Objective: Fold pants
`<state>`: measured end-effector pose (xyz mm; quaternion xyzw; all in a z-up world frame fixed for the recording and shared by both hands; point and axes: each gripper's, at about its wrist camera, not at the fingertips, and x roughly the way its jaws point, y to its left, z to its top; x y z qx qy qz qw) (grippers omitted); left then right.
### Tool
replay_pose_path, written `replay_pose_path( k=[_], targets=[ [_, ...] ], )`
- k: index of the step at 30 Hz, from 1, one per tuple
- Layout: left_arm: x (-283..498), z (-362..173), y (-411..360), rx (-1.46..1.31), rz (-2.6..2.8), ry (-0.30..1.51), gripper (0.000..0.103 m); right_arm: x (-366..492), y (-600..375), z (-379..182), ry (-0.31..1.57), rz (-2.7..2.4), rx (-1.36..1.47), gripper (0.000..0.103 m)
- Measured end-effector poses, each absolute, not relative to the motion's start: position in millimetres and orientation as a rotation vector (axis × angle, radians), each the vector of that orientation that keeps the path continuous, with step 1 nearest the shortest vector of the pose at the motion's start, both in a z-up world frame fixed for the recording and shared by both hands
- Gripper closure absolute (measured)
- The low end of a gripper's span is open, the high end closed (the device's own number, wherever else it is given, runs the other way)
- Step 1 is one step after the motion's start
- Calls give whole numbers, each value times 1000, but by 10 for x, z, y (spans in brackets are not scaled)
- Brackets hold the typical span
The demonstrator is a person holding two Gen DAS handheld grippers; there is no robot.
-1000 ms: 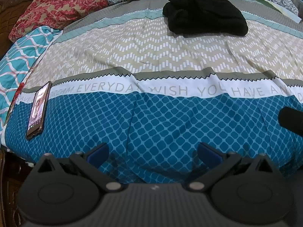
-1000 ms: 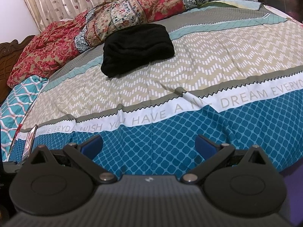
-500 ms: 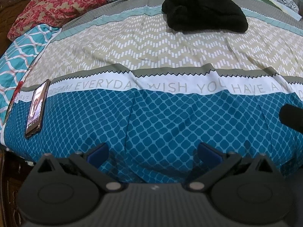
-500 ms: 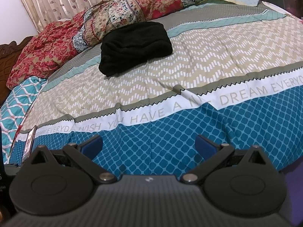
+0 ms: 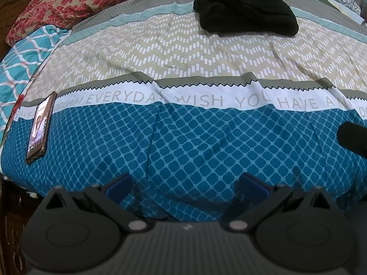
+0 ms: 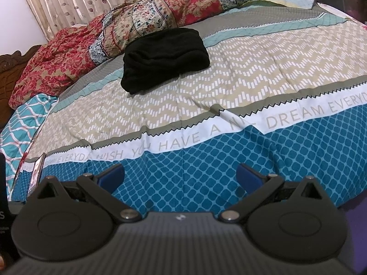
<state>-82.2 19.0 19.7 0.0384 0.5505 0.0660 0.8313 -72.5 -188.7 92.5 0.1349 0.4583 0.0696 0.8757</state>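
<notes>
Bedroom, curtain [image 6: 68,2] along the far wall, a wide bed [image 5: 206,142] under a banded cover: blue lattice nearest, a white lettered strip, then beige chevrons, then grey and teal. At far left a carved wooden headboard [image 6: 13,59]; beside it a teal lattice pillow [image 5: 20,57] and a heap of red floral bedding [image 6: 68,52] running along the head of the bed. A phone [image 5: 40,126] lies flat near the left edge, across the white strip and the blue. Left tool [image 5: 185,183] hangs over the near blue band, fingers spread wide, nothing between them. Past centre, on the grey and beige bands well apart from both tools, the pants [image 6: 165,57]: black, in a thick compact bundle with a rolled edge; whether this is a finished fold or only a heap, the dark cloth gives too little detail to say. Right tool [image 6: 181,174] likewise over the near edge, fingers spread, empty. Judgement: the step in hand is the approach, no contact with the garment made. The next move calls for both tools to travel across the bed to the bundle, find a waistband or hem edge, and pinch it so the cloth can be drawn out flat on the open beige area.
</notes>
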Motion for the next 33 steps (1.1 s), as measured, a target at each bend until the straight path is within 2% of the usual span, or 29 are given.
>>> replay_pose_path(
  k=[10,22,33],
  targets=[
    [-835,288,175,72,121,1151,0,-738,-1868,1054,914,143,268,0],
    [-815,728,126,62,87,1033,0,-678,-1894,1397,800,168,233,0],
    [-802,721,98,76,83,1035,0,-649,-1941,1441,785,159,243,0]
  ],
)
